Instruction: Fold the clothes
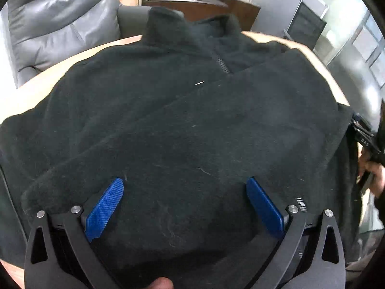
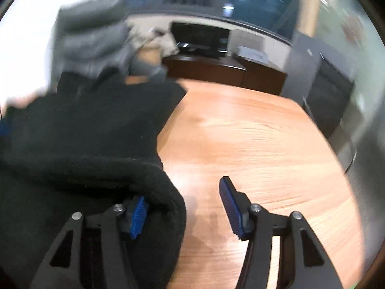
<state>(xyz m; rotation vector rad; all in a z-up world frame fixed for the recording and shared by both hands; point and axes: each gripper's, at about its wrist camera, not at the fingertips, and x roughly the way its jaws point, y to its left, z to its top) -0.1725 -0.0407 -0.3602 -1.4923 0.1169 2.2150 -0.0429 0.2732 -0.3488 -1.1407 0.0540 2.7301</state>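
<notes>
Sprawling across the light wooden desk (image 2: 252, 132), the black fleece zip-neck pullover (image 1: 168, 125) is lying with its stand-up collar (image 1: 166, 24) at the far edge and its short zipper (image 1: 222, 65) facing up. One side panel or sleeve is lying folded diagonally over the chest, its edge running from near the zipper down toward the left; the hem side is hanging toward the person. The left tool (image 1: 184, 204) is hovering over the near part of the fleece with its blue ribbed pads (image 1: 105, 207) standing wide apart and gripping nothing. The right tool (image 2: 184, 207) is sitting at the garment's right border, also spread wide, with a thick rolled edge of fleece (image 2: 168, 192) draping over its left pad while the other pad is standing over bare wood. That view is blurring, so whether the pad is pressing on the cloth I cannot tell.

Judging by the pile, this fabric is looking soft, bulky and light, with no stiffness: it is likely to sag and bunch when lifted, and the fuzzy surface should be offering good friction against the pads. A single layer is probably hard to separate, so pinching deep across the doubled edge or a seam at the hem or shoulder is looking safest, keeping clear of the zipper teeth. A grey leather armchair (image 1: 60, 24) is standing behind the desk
</notes>
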